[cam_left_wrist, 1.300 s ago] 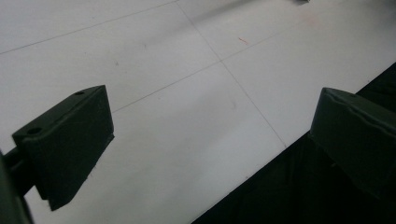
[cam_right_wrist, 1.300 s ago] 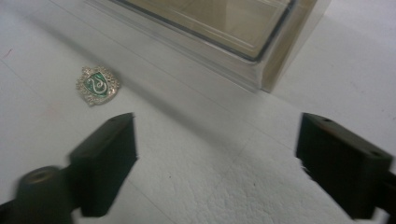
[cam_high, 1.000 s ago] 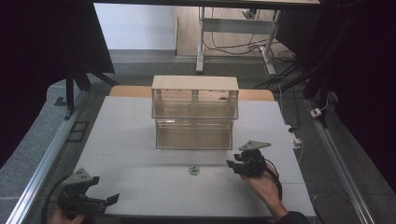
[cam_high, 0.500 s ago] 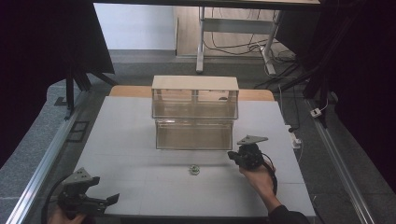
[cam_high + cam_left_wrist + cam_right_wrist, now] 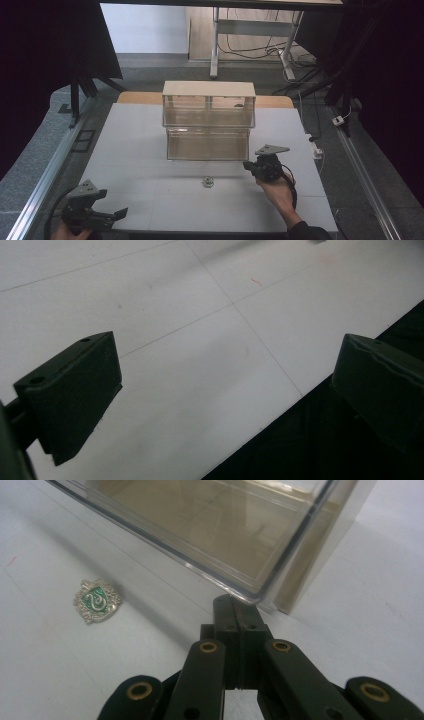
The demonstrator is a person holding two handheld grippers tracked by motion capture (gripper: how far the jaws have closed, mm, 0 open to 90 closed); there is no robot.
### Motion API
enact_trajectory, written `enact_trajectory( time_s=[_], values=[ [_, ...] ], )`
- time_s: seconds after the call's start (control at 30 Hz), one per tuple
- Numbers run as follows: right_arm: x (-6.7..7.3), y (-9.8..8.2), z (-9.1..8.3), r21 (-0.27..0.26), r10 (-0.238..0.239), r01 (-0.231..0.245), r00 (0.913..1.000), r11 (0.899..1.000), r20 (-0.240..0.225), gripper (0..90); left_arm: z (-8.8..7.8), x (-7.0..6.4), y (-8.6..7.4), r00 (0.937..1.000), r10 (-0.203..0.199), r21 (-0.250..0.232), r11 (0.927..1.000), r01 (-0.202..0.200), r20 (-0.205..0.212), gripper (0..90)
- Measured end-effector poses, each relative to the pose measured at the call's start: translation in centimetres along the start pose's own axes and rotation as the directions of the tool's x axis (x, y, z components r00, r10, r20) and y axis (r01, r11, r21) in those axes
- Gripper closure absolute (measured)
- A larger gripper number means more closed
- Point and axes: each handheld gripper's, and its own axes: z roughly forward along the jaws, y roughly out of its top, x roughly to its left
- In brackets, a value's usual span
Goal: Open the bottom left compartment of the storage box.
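Note:
A small silver badge with a green crest [image 5: 208, 181] [image 5: 97, 600] lies on the white table in front of a clear plastic two-tier box [image 5: 208, 120] [image 5: 215, 530]. My right gripper [image 5: 248, 166] [image 5: 235, 602] is shut with nothing between its jaws; its tips sit at the lower front right corner of the clear box, right of the badge. My left gripper [image 5: 116, 215] [image 5: 225, 390] rests at the table's near left edge, open, with bare table between its jaws.
The white table [image 5: 150, 150] has metal rails along both sides [image 5: 45, 175]. Behind it stand a desk frame and cables on the floor [image 5: 250, 45]. A cable and a white plug [image 5: 316, 150] lie at the table's right edge.
My right gripper has moved forward and slightly left, up to the lower right corner of the clear box. The left gripper has stayed in place.

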Motion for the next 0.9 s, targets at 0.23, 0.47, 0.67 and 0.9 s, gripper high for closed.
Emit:
enact_trajectory(
  time_s=[0.23, 0.47, 0.67, 0.9],
  values=[
    [0.0, 0.0, -0.3, -0.010, 0.006, -0.006, 0.9999, 1.000, 0.009, 90.0, 0.0, 0.0, 0.0, 1.0000, -0.005, 0.001, 1.0000, 0.005, 0.003, 0.0],
    [0.0, -0.1, -0.7, -0.019, 0.015, -0.015, 0.9999, 1.000, 0.007, 90.0, 0.0, 0.1, 0.0, 1.0000, -0.009, 0.001, 1.0000, 0.009, 0.002, 0.0],
    [0.0, -0.1, -0.8, -0.016, 0.007, -0.007, 1.0000, 1.000, 0.001, 90.0, 0.0, 0.1, 0.0, 0.9999, -0.010, 0.002, 0.9999, 0.010, 0.003, 0.0],
    [0.4, 0.3, -1.4, -0.062, -0.002, 0.003, 1.0000, 0.998, 0.006, 90.0, 0.0, 0.1, 0.0, 0.9999, -0.011, 0.002, 0.9999, 0.011, 0.004, 0.0]
  ],
)
